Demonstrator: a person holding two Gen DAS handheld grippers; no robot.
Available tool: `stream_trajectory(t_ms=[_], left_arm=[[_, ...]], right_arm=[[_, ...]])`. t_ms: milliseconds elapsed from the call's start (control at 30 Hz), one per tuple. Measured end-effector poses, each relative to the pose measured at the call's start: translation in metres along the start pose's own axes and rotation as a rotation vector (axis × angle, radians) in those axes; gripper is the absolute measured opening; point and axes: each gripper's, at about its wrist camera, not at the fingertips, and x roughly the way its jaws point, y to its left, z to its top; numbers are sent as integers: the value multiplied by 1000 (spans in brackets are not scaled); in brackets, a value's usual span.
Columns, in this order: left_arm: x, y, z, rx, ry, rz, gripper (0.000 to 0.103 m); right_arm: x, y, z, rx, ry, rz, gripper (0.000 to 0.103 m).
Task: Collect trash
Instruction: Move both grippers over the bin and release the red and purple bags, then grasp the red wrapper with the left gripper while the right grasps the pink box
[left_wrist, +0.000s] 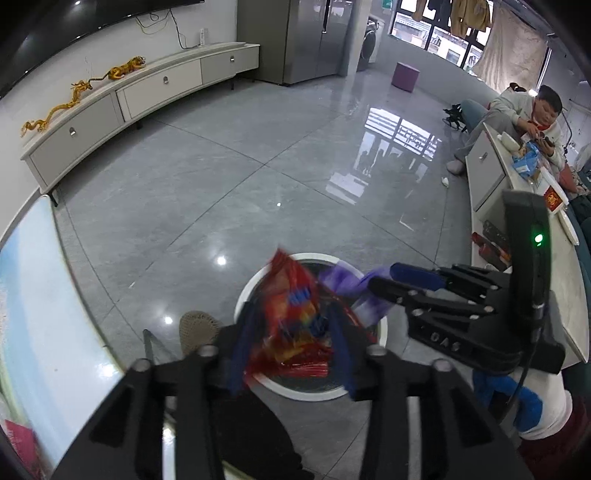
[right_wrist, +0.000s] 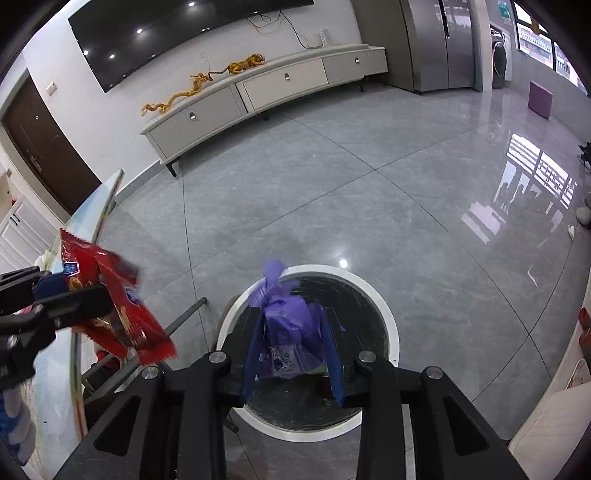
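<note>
Since the bin (right_wrist: 384, 321) sits straight below both grippers, your left fingers (left_wrist: 240, 354) stand spread around the red wrapper (left_wrist: 295, 314); your right fingers (right_wrist: 334, 354) pinch the purple bag (right_wrist: 288, 325).

**Shiny foil, glossy tiles**

The red wrapper (left_wrist: 291, 317) is glossy crinkled plastic film. The purple bag (right_wrist: 290, 332) looks like thin soft plastic, perhaps translucent. The grey floor (right_wrist: 369, 206) is polished, mirror-like tile. The bin (right_wrist: 391, 332) has a smooth white rim.
</note>
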Motion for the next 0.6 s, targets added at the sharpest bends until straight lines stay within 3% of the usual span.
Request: stream_trajectory(t_ms=[133, 333, 600], left_arm=[[-2, 0, 1, -14, -12, -28, 43], [-24, 8, -4, -34, -58, -49, 43], [-77, 35, -23, -69, -137, -54, 43]], right_arm=[[5, 0, 1, -3, 9, -19, 42], [-4, 1, 3, 3, -10, -35, 43], [-49, 25, 7, -6, -98, -10, 43]])
